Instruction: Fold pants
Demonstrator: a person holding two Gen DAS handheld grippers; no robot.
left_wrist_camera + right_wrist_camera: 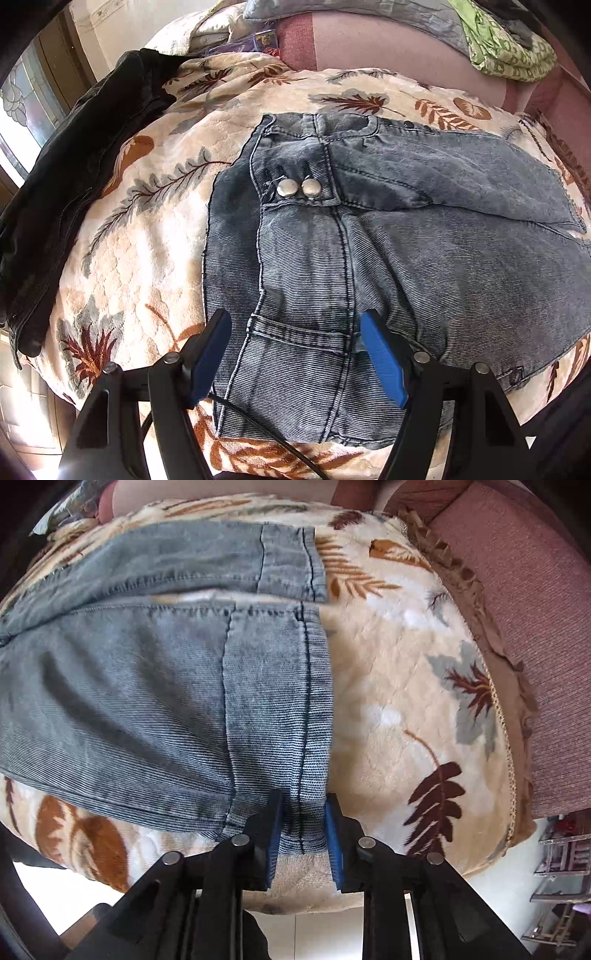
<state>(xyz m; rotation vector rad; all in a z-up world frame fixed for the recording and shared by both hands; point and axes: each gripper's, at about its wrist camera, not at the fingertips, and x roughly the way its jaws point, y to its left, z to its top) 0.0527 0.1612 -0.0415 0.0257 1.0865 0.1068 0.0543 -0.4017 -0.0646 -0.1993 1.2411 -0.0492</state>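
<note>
Grey-blue denim pants lie flat on a cream leaf-patterned blanket, waistband with two metal buttons toward the left. My left gripper is open, its blue pads straddling the near waistband and belt loop area just above the cloth. In the right wrist view the two legs lie side by side, hems to the right. My right gripper is closed on the near leg's hem at its near corner.
A dark jacket lies on the blanket at the left. A green patterned cloth and grey pillow sit at the back. A pink sofa arm borders the blanket's right edge; floor and a metal rack lie beyond.
</note>
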